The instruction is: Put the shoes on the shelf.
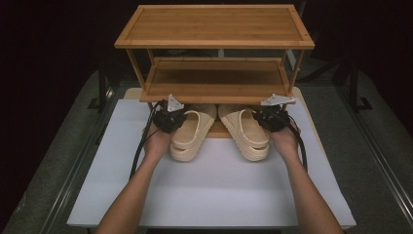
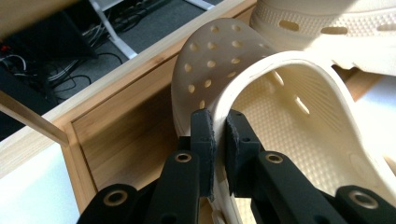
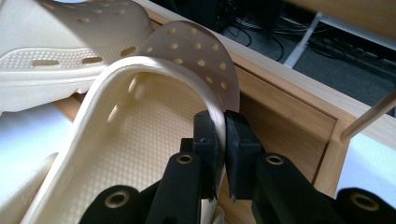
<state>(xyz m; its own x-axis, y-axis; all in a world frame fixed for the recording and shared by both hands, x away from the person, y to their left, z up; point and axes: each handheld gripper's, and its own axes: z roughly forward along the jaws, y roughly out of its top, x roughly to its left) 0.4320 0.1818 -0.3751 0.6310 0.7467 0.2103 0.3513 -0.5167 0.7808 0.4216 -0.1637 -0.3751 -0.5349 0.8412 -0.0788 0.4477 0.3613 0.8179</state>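
The person's forearms enter from 6 o'clock of the high view, over the white desk (image 1: 214,195). Beyond them, the left tongs (image 2: 218,140) are clamped on the side rim of the left cream-coloured perforated foam clog (image 1: 191,134), and the right tongs (image 3: 220,140) pinch the matching rim of the right cream-coloured perforated foam clog (image 1: 246,131). Both clogs sit mid-desk, toes pointing to 12 o'clock, their fronts already at the bottom tier of the two-tier bamboo shoe rack (image 1: 214,44).

To finish well, I judge that both clogs should go forward together, soles level, kept low enough to pass under the middle shelf, with each grip held until its heel is on the tier.

Each clog has a thick ridged sole, a rounded hole-dotted upper and a pebbled footbed.
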